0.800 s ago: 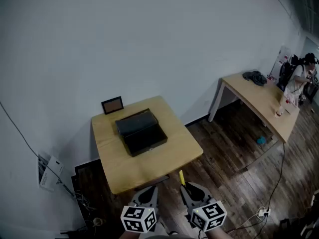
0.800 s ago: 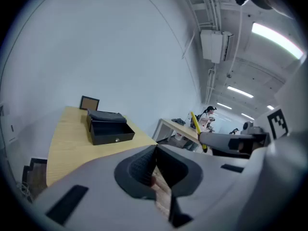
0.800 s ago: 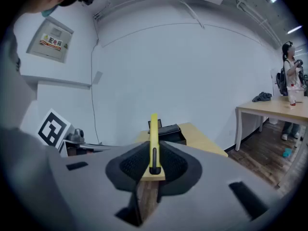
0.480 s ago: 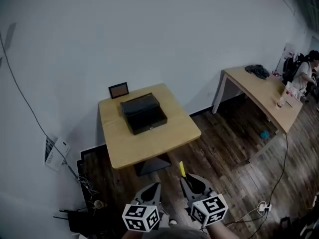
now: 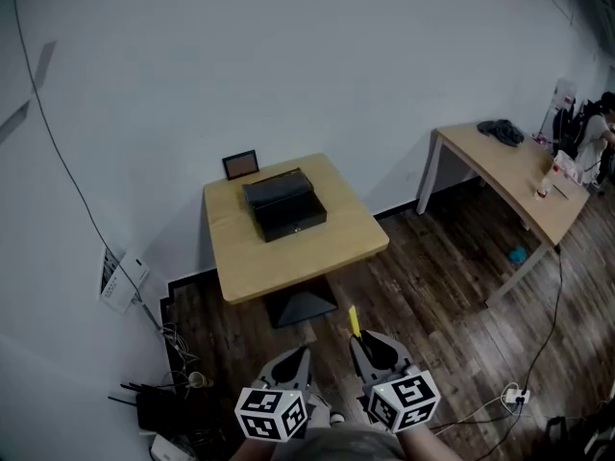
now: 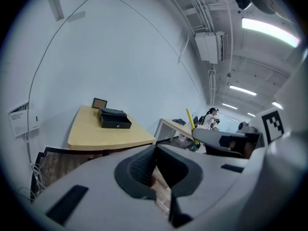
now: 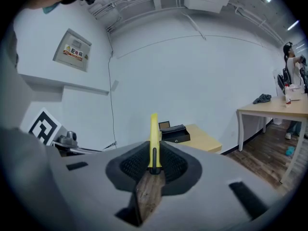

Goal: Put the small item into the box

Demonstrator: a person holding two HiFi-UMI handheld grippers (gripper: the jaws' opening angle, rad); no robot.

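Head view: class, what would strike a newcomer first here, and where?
The thin yellow item sticking out of the right gripper, at bottom centre, draws the eye first. Next comes the black box on the small wooden table against the white wall ahead.

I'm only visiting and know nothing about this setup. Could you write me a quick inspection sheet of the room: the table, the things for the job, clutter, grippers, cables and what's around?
Surface: square wooden table, standing well away from both grippers.
Job's things: black box on the table; thin yellow item in the right gripper.
Clutter: small picture frame at the table's wall edge, behind the box.
Grippers: right gripper shut on the yellow item; left gripper shut, nothing between its jaws.
Cables: wall cable running down the wall; cable tangle on the floor.
Surroundings: second table, a person beyond it, wooden floor.
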